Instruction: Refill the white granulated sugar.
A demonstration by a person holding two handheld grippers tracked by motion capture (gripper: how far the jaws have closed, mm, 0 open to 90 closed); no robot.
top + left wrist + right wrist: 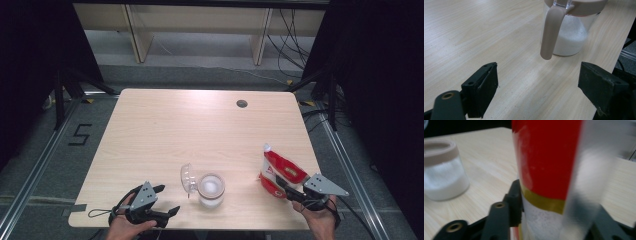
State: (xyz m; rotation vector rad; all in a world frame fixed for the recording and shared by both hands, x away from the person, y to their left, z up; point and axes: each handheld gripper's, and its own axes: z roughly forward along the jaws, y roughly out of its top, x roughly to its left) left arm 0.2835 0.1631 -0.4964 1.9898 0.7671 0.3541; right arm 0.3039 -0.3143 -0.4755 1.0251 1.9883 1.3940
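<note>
High view, table: a light wooden table (200, 130) is seen across the middle of the frame, with a dark round grommet (242, 104) near its far edge, upper right of centre.
High view, jar: a clear jar of white granules (211, 189) is set in the lower middle of the frame, near the table's front edge; its clear hinged lid (187, 178) is tipped open at its left side.
High view, left gripper: the left gripper (162, 200) is held at the lower left, just left of the jar and apart from it, its jaws spread with nothing between them.
High view, pouch: a red and white pouch (281, 171) is seen at the lower right, its narrow white top pointing toward the upper left.
High view, right gripper: the right gripper (281, 184) is pressed onto the pouch's lower part.

Left gripper view, jar: the jar (571, 37) is seen at the upper right, with a beige rim and a beige handle (550, 32) hanging down its near side.
Left gripper view, jaws: the two black jaws are held wide apart over bare table (474, 37).

Right gripper view, pouch: the pouch (546, 170) is pinched between the jaws, close and blurred, red above a gold band and white below.
Right gripper view, jar: the jar (444, 175) is seen at the left edge, resting on the table (491, 160).
</note>
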